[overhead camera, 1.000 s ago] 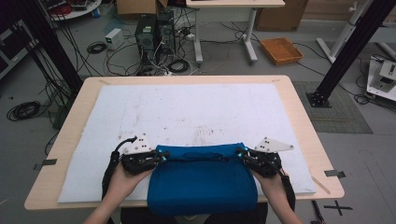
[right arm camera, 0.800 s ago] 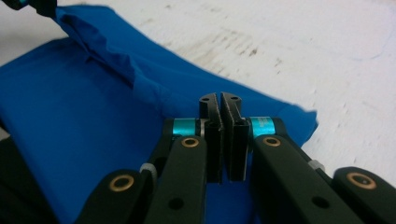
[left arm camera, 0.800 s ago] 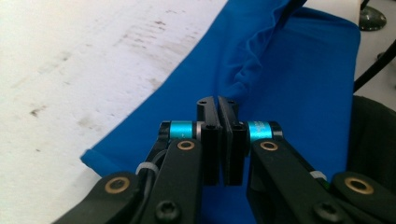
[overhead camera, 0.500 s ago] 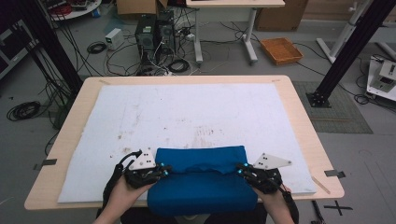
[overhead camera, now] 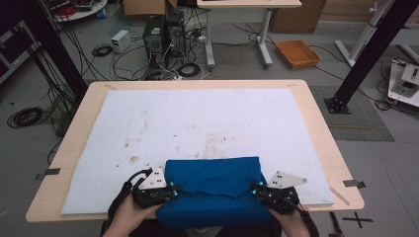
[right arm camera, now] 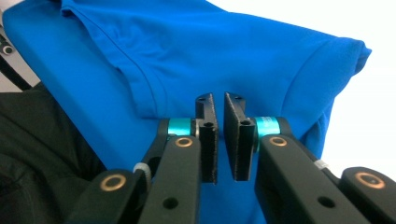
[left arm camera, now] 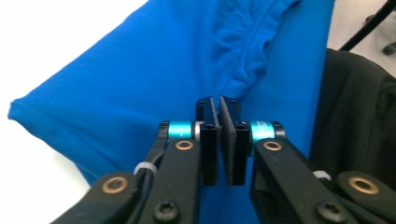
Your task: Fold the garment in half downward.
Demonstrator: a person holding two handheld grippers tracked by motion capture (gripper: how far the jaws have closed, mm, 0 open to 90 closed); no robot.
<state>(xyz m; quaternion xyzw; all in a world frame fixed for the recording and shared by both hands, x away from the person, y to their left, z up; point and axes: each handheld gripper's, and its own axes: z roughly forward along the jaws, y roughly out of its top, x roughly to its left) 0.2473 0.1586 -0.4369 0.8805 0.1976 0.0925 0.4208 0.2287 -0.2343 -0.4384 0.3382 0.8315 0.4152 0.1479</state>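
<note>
A blue shirt (overhead camera: 212, 190) lies folded on the white mat (overhead camera: 197, 118) at the near edge of the table, and its front part hangs over that edge. My left gripper (overhead camera: 174, 190) rests at its left side and my right gripper (overhead camera: 255, 190) at its right side. In the left gripper view the jaws (left arm camera: 218, 105) stand a narrow slit apart over the blue cloth (left arm camera: 140, 70), with no cloth between them. The right gripper (right arm camera: 218, 100) shows a slightly wider gap above the shirt (right arm camera: 224, 51), also with nothing in it. Both pairs of jaws have just been opening.
The wooden table (overhead camera: 323, 143) carries the stained white mat, bare beyond the shirt. A person's dark clothing (left arm camera: 359, 116) (right arm camera: 42, 140) is just behind the shirt's hanging edge. Cables, computers and an orange tray (overhead camera: 298, 53) lie on the floor past the table.
Both grippers have come back toward the table's front edge and lower, along the two sides of the shirt. The shirt's upper layer now lies flatter on the mat.
</note>
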